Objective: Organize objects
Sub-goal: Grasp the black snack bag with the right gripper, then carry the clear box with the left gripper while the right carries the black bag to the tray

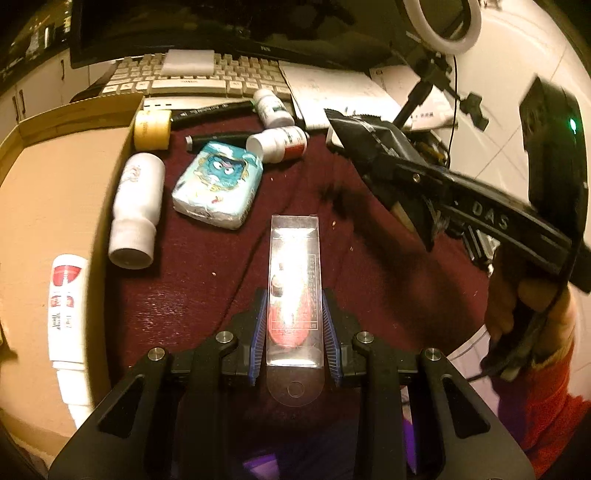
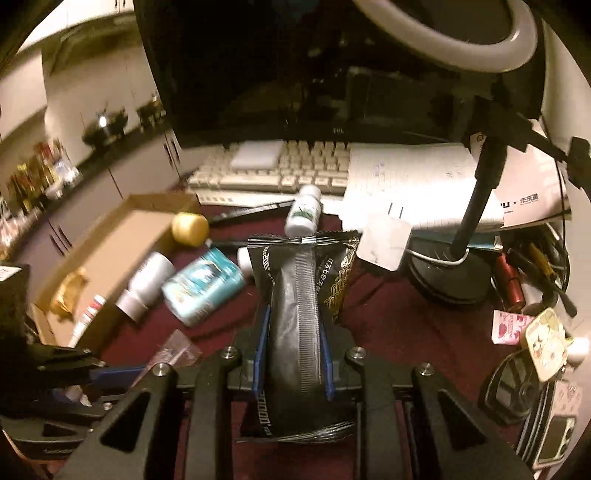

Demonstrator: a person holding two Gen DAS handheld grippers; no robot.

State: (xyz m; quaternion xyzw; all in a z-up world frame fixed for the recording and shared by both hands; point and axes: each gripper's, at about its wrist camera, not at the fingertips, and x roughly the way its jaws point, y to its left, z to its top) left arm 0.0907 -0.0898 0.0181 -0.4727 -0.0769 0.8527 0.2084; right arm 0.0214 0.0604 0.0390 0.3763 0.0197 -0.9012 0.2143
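My left gripper (image 1: pixel 294 312) is shut on a clear plastic blister box (image 1: pixel 294 280) with a red item inside, held over the dark red cloth (image 1: pixel 207 295). My right gripper (image 2: pixel 294 345) is shut on a black foil packet (image 2: pixel 299 295) and holds it above the cloth; it also shows at the right of the left wrist view (image 1: pixel 399 177). On the cloth lie a teal tissue pack (image 1: pixel 218 184), a large white bottle (image 1: pixel 136 210), a yellow jar (image 1: pixel 152 129) and two small white pill bottles (image 1: pixel 277 142). An open cardboard box (image 1: pixel 51 177) stands at the left.
A white keyboard (image 1: pixel 192 77) and a dark monitor (image 1: pixel 192 26) stand behind. Paper sheets (image 1: pixel 332 92) and a ring-light stand (image 2: pixel 454 266) are at the right. A red-and-white tube (image 1: pixel 68 310) lies in the box. Cables and small items (image 2: pixel 535 332) crowd the far right.
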